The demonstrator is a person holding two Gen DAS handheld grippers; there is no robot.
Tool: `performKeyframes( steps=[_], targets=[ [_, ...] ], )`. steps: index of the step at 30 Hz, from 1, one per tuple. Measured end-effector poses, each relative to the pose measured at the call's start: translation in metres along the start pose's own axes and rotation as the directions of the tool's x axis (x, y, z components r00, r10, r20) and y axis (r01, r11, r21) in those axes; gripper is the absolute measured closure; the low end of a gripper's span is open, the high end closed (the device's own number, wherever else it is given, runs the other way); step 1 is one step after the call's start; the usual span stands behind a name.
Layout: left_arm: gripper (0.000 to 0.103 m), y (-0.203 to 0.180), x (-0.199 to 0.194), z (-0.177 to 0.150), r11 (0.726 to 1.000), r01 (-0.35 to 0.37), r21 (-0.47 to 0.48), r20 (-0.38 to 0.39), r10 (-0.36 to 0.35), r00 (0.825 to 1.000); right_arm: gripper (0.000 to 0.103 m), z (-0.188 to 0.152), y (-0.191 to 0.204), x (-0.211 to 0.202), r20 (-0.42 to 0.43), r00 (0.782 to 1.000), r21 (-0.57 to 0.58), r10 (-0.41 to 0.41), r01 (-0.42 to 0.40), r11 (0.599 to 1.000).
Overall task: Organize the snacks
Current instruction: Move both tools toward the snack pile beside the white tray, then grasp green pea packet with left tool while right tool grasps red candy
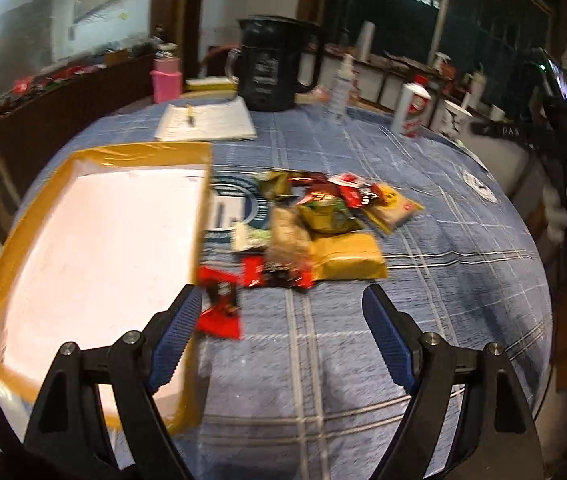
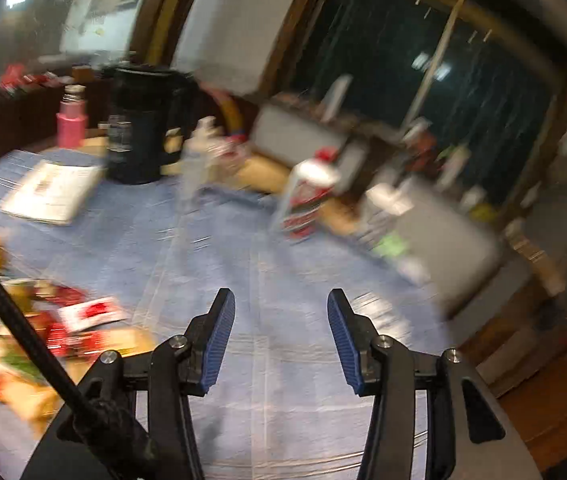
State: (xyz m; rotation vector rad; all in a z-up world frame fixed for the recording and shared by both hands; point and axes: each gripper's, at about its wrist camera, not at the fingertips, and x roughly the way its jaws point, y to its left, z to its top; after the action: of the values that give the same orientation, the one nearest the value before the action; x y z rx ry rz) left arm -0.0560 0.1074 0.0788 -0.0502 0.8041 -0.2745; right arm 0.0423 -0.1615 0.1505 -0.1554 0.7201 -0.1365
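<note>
A heap of snack packets (image 1: 315,224) lies mid-table on the blue checked cloth (image 1: 443,280): red, green and yellow wrappers, with one large yellow bag (image 1: 347,256) at the front. A red packet (image 1: 221,308) lies nearest my left gripper (image 1: 283,300), which hovers open and empty just short of the heap. Left of the heap stands an open box (image 1: 95,248) with a white inside and yellow-taped rim. In the blurred right wrist view my right gripper (image 2: 281,300) is open and empty above bare cloth, with the snack packets (image 2: 63,328) at its lower left.
At the table's far side stand a black jug (image 1: 279,64), a pink bottle (image 1: 167,76), a clear bottle (image 1: 341,84), a white and red bottle (image 1: 411,108) and a paper pad (image 1: 207,122). The other gripper and a gloved hand (image 1: 563,192) show at the right edge.
</note>
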Motion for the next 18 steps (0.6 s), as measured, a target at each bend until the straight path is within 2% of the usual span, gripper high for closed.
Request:
performKeyframes(
  steps=[1, 3, 5, 9, 13, 14, 16, 18],
  targets=[
    [0.021, -0.002, 0.005, 0.005, 1.0, 0.021, 0.0, -0.013, -0.021, 1.0, 0.055, -0.011, 0.0, 0.01, -0.043, 0.992, 0.041, 0.122, -0.121, 0.992],
    [0.022, -0.007, 0.017, 0.019, 0.998, 0.065, 0.002, -0.037, -0.065, 0.997, 0.055, -0.03, 0.007, 0.027, -0.101, 0.965, 0.078, 0.244, -0.236, 0.969],
    [0.022, -0.014, 0.035, 0.034, 0.996, 0.09, 0.014, -0.054, -0.089, 0.995, 0.055, -0.045, 0.02, 0.041, -0.14, 0.936, 0.091, 0.322, -0.311, 0.946],
    [0.022, -0.023, 0.076, 0.052, 0.998, 0.054, 0.033, -0.097, -0.051, 0.994, 0.056, -0.05, 0.037, 0.06, -0.144, 0.901, 0.119, 0.41, -0.396, 0.911],
    [0.023, -0.023, 0.103, 0.059, 0.998, 0.038, 0.049, -0.125, -0.032, 0.992, 0.056, -0.044, 0.048, 0.081, -0.144, 0.857, 0.183, 0.495, -0.469, 0.864],
    [0.025, -0.023, 0.107, 0.059, 0.998, 0.033, 0.047, -0.128, -0.027, 0.991, 0.056, -0.043, 0.052, 0.083, -0.147, 0.851, 0.188, 0.503, -0.476, 0.859],
    [0.035, -0.019, 0.116, 0.061, 0.998, 0.066, 0.018, -0.136, -0.063, 0.989, 0.056, -0.04, 0.061, 0.096, -0.166, 0.833, 0.205, 0.527, -0.494, 0.845],
    [0.044, -0.015, 0.127, 0.062, 0.991, 0.127, -0.029, -0.167, -0.13, 0.977, 0.056, -0.041, 0.067, 0.102, -0.175, 0.822, 0.222, 0.543, -0.504, 0.835]
  ],
)
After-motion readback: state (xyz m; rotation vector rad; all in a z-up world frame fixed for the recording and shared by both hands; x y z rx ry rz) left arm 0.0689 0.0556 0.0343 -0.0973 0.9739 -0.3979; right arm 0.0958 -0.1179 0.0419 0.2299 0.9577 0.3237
